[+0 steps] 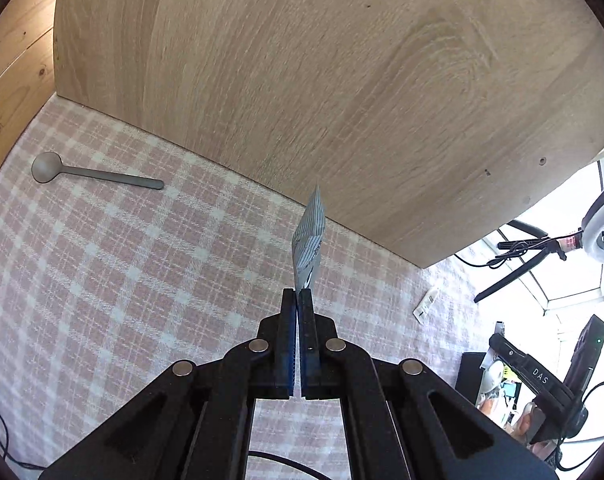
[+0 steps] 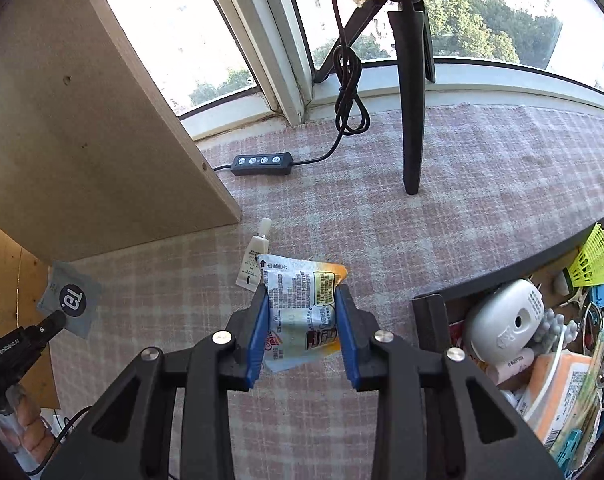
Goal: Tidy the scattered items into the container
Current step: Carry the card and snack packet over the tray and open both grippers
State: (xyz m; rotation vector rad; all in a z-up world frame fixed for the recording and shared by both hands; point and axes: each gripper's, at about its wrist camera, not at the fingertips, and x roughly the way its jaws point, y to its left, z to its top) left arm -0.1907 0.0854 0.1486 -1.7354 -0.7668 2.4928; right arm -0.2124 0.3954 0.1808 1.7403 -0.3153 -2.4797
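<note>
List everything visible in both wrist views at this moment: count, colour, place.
Sachet: 1, grey striped, pinched in left gripper.
Snack packet: 1, white and orange, between right gripper's pads.
Spoon: 1, grey, on checked cloth, far left.
Small tube: 1, white, on cloth beyond the packet.
Wooden panel: 1, light oak, upright on cloth.
Container: 1, dark, at right, crowded with items.
Tripod: 1, black, by window.
Cable remote: 1, black, on cloth.
Checked cloth: 1, pink and white.
Left gripper: shut.
Right gripper: gripping.
</note>
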